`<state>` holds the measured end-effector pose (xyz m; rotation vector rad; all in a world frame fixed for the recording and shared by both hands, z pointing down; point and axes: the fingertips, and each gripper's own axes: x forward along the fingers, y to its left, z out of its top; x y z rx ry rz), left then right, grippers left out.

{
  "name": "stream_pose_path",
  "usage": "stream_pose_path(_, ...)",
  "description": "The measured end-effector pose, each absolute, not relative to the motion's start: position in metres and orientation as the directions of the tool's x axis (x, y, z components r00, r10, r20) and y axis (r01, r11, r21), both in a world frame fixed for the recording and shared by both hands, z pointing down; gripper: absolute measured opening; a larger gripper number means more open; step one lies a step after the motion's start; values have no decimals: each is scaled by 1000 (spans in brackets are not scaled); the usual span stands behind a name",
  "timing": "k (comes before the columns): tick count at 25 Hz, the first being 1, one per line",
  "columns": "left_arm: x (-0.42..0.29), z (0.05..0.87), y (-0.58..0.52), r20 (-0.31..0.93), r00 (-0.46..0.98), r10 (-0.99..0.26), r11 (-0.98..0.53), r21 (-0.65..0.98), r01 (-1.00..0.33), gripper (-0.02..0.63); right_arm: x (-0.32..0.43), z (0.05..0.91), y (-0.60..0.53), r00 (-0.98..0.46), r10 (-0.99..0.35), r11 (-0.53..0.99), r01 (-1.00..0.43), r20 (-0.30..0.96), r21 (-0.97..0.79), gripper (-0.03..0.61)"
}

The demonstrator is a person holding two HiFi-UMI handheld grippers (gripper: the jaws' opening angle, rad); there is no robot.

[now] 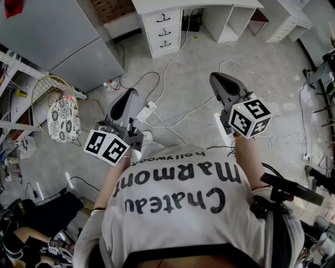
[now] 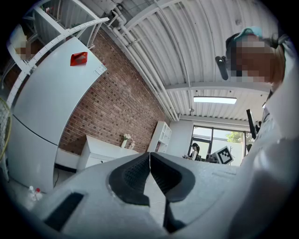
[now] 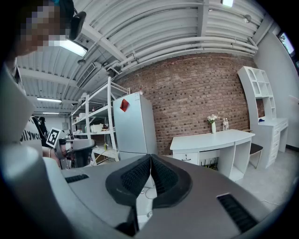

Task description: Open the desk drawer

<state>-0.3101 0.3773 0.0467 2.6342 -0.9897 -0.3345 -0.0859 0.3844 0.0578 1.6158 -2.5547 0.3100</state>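
The white desk [image 1: 193, 5] stands far across the floor at the top of the head view, its stack of three drawers [image 1: 163, 30] closed, each with a dark handle. In the right gripper view the desk [image 3: 212, 140] sits ahead to the right, with its top drawer [image 3: 189, 158] closed. From the left gripper view the desk [image 2: 100, 150] shows small against the brick wall. My left gripper [image 1: 130, 94] [image 2: 149, 156] and right gripper [image 1: 216, 78] [image 3: 150, 158] are both held in the air well short of the desk. Each is shut, with nothing between its pads.
A grey fridge [image 1: 57, 36] [image 3: 133, 126] stands left of the desk. White cables and a power strip [image 1: 147, 111] trail over the floor between me and the desk. A wire basket with a patterned bag [image 1: 63, 120] and metal shelving [image 3: 96, 126] are at the left; white shelf units [image 1: 290, 18] at the right.
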Motion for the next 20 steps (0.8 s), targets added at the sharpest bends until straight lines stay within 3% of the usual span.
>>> stream_pose_path(16,-312,51,368,-90,705,-703,-691,322,-648,15,-83,74,377,-437,-869,408,-899,234,-162,15)
stream_pose_path(20,-320,49,346,-96,738,-668,-721,329,-610,15,-91,75,352,-423,-877,383,-902,229,-201,15)
